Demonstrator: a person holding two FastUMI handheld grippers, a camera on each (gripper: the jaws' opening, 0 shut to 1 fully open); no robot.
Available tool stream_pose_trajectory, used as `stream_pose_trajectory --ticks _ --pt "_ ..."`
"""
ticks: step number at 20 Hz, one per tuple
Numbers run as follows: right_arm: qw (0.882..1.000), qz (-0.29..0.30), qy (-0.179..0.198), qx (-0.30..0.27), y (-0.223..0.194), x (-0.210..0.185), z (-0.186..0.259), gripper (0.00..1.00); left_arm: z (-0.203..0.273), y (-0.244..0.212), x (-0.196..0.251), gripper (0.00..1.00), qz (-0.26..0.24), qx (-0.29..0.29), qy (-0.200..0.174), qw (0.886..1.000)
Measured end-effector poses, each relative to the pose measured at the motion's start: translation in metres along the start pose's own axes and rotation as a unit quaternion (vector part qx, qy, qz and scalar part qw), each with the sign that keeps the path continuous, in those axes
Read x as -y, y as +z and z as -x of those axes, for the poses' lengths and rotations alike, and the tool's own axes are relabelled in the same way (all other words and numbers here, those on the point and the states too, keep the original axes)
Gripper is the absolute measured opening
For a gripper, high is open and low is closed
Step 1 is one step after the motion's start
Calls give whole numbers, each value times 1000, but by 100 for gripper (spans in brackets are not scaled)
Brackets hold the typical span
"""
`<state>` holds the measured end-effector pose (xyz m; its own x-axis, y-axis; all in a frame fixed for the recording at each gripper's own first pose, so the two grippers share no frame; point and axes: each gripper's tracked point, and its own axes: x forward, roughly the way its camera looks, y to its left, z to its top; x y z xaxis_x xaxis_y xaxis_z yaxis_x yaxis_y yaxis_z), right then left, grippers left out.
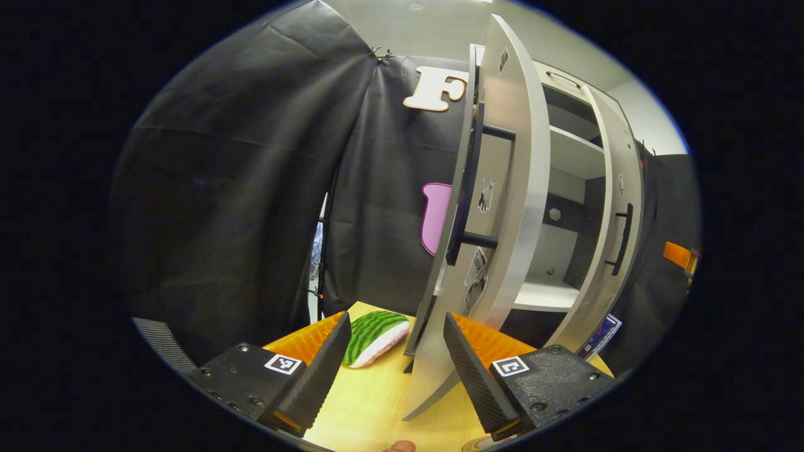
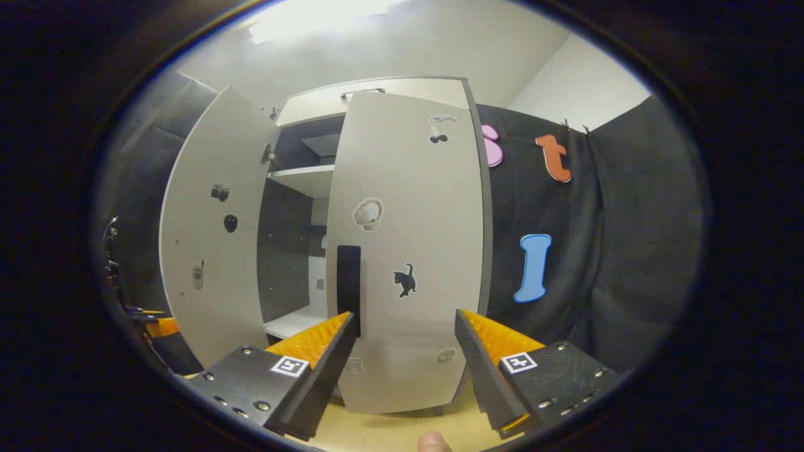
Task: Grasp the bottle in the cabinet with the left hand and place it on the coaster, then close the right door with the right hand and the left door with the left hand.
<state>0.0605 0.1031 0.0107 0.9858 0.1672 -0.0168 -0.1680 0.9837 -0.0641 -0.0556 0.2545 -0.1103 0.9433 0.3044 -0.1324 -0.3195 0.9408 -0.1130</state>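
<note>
My left gripper is open, and the lower edge of the cabinet's left door stands between its fingers, seen edge-on and swung wide. That door's black handle faces left. The right door stands ajar beyond the white shelves. In the right gripper view my right gripper is open, close in front of the right door and beside its black handle. The right door is nearly closed, while the left door stands wide open. The shelf space I can see holds no bottle.
A watermelon-slice toy lies on the wooden tabletop left of the left door. A pale round edge shows at the bottom of the left gripper view. Black cloth walls the booth behind and to both sides.
</note>
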Motion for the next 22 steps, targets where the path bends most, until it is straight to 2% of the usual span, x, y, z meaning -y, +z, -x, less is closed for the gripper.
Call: stream_pose_trajectory --ticks 12,13,14,15,16,22 --pt "1000 6 -25 6 4 24 13 96 -7 -11 59 94 -18 -11 -66 998" --pt "1000 6 -27 6 3 26 15 93 -9 -12 61 94 -20 -13 -71 997" --pt "1000 6 -30 7 3 28 16 96 -10 -12 66 94 -21 -14 -76 997" --pt "999 6 -31 6 4 30 17 93 -10 -12 70 94 -22 -15 -79 996" --pt "999 6 -33 6 4 32 18 95 -10 -14 74 94 -22 -16 -83 996" --pt "999 8 -42 8 5 41 20 95 -16 -16 96 94 -23 -21 -102 994"
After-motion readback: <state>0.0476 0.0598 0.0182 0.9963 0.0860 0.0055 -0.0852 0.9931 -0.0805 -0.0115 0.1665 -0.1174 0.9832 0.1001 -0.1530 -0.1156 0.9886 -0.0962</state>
